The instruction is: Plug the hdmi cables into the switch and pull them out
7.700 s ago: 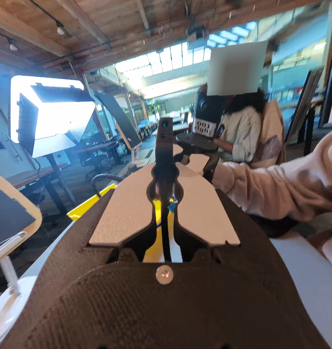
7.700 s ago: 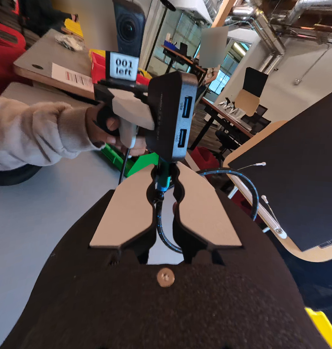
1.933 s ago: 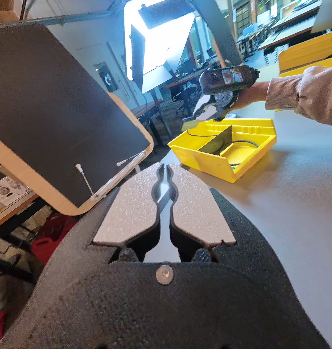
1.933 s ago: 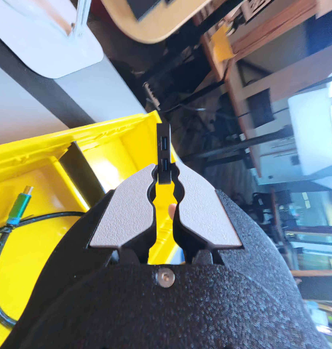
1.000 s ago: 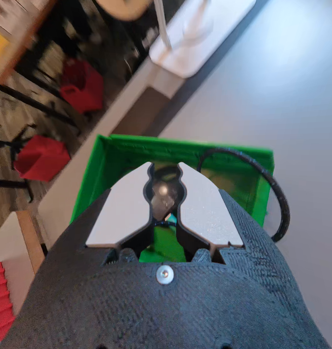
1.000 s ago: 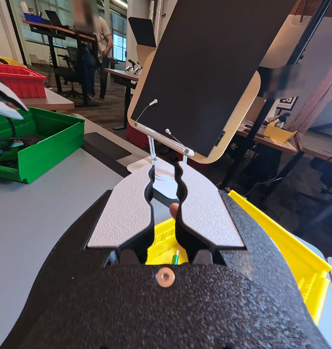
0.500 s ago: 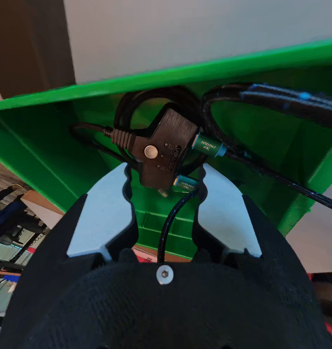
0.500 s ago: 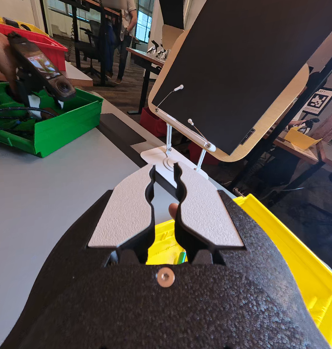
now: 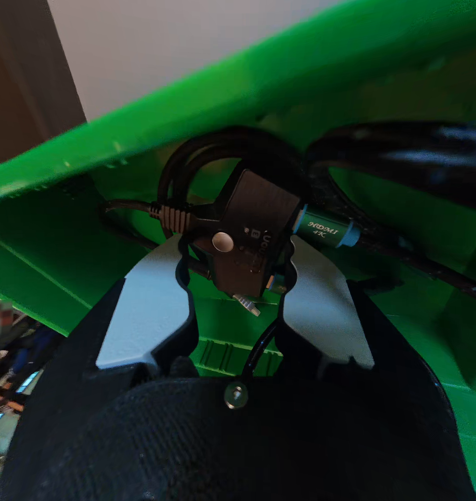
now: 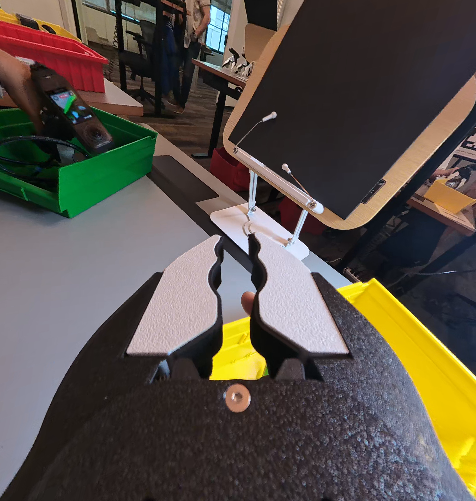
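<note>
Left wrist view. The left gripper (image 9: 232,250) is lowered into a green bin (image 9: 339,89), whose far wall crosses the upper frame on a slant. Its jaws stand wide apart, one on each side of the lower end of a black switch (image 9: 254,225) at frame centre; whether either pad touches it cannot be told, and nothing is clamped. The switch lies tilted, long axis running from upper right to lower left, button face toward the camera. A green plug (image 9: 324,230) sits in its right side, pointing right and slightly down, with a black cable (image 9: 421,265) trailing to the right edge. A second plug, mostly hidden behind the right finger, enters lower on the same side. A thicker black lead (image 9: 174,217) leaves the switch's left side. Cable loops crowd the bin behind the switch.

Right wrist view. The right gripper (image 10: 235,245) hangs empty over a grey table (image 10: 82,257), jaws parted by a narrow gap. A yellow bin (image 10: 410,339) lies beneath it at lower right. A black board on a white stand (image 10: 353,108) fills the upper right. The green bin sits at left, well apart, with the other gripper inside it.
</note>
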`<state>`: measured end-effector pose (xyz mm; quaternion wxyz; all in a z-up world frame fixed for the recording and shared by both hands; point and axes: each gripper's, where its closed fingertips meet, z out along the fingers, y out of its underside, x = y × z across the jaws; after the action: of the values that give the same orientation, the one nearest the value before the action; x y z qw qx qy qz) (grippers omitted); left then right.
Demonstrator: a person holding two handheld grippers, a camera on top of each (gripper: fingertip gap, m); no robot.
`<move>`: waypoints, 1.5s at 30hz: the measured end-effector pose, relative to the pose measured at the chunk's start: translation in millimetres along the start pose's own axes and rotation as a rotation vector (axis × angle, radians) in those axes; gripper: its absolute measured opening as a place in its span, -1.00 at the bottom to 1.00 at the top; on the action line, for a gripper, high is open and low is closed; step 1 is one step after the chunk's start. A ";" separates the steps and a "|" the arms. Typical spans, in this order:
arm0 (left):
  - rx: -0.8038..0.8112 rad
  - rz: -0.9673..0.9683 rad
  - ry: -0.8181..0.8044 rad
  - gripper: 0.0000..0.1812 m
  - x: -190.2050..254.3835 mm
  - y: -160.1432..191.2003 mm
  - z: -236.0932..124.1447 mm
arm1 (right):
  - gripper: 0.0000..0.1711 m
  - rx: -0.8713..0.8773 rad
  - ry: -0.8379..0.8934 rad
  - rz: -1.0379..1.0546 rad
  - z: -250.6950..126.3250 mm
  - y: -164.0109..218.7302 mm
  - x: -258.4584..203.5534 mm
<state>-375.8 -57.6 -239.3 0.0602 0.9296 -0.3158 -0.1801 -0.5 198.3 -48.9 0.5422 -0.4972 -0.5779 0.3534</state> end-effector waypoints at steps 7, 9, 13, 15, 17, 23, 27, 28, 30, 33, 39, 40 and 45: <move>0.073 0.007 -0.055 -0.27 -0.8 -0.5 -0.8 | -0.80 0.001 -0.012 -0.014 0.4 -1.2 -5.0; 0.076 0.018 -0.069 -0.29 -1.1 1.1 -3.3 | -0.80 -0.007 -0.010 -0.014 0.8 1.3 -4.1; 0.108 0.016 -0.109 -0.33 -4.3 6.6 -17.1 | -0.80 -0.014 -0.009 -0.004 1.8 5.4 -2.1; 0.160 0.002 -0.135 -0.45 -6.4 9.0 -29.6 | -0.81 -0.016 -0.013 0.001 2.6 6.7 -2.3; 0.213 -0.031 -0.160 -0.48 -8.9 14.1 -42.9 | -0.80 -0.018 -0.016 0.000 3.5 7.3 -3.6; 0.342 -0.116 -0.219 -0.50 -6.0 32.1 -69.6 | -0.81 -0.028 -0.028 -0.020 6.6 6.9 -11.8; 0.493 -0.172 -0.299 -0.52 -1.8 33.7 -101.4 | -0.81 -0.033 -0.035 -0.023 8.1 8.1 -15.2; 0.537 -0.191 -0.322 -0.54 -1.1 34.3 -110.5 | -0.81 -0.032 -0.039 -0.019 8.7 8.2 -16.1; 0.623 -0.233 -0.371 -0.58 -0.4 36.9 -127.9 | -0.81 -0.032 -0.047 -0.014 10.1 8.8 -18.6; 0.726 -0.319 -0.436 -0.61 -1.2 44.0 -145.2 | -0.81 -0.042 -0.056 -0.021 12.3 11.0 -23.7; 0.847 -0.430 -0.557 -0.62 5.8 46.4 -172.9 | -0.80 -0.059 -0.072 -0.040 16.9 14.1 -31.8; 0.861 -0.436 -0.584 -0.62 7.5 45.3 -179.9 | -0.80 -0.060 -0.077 -0.035 18.4 14.7 -33.3; 0.976 -0.456 -0.669 -0.62 14.4 39.5 -223.1 | -0.80 -0.034 -0.102 -0.085 22.0 4.9 -52.7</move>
<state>-304.3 -98.1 -27.6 -0.5125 0.7874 -0.1571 -0.3044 -25.5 152.0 -71.5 0.5179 -0.4627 -0.6314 0.3449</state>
